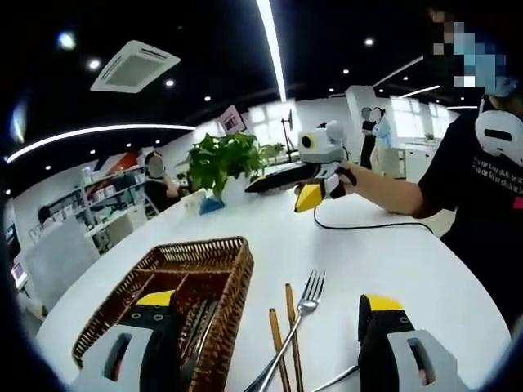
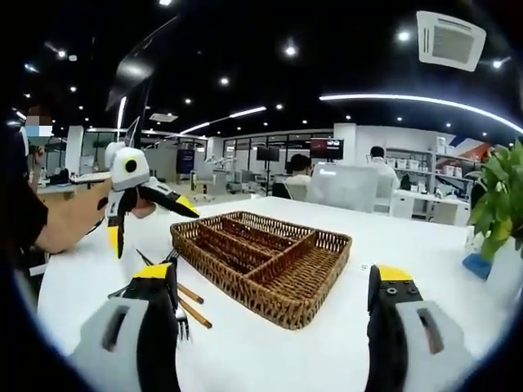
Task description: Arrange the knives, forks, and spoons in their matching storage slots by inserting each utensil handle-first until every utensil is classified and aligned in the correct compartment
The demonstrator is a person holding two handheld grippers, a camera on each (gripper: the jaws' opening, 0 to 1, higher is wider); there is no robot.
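A brown wicker cutlery basket (image 1: 214, 263) with long slots lies on the white table (image 1: 368, 261). A silver fork (image 1: 309, 296) and two wooden chopsticks (image 1: 291, 327) lie right of the basket, between my left gripper's (image 1: 270, 300) open jaws. Another silver handle (image 1: 337, 377) pokes in by the right jaw. My right gripper (image 1: 282, 194) hovers open over the far side, held in a person's hand. From the right gripper view, the basket (image 2: 245, 269) sits ahead of my open right gripper (image 2: 273, 272). The fork and chopsticks (image 2: 189, 300) lie at its left. The left gripper (image 2: 154, 229) hangs open above them.
A potted green plant (image 1: 221, 159) (image 2: 498, 200) stands at the table's far edge. A black cable (image 1: 368, 225) trails across the table from the right gripper. The person (image 1: 474, 180) stands at the table's right. Desks, shelves and seated people fill the background.
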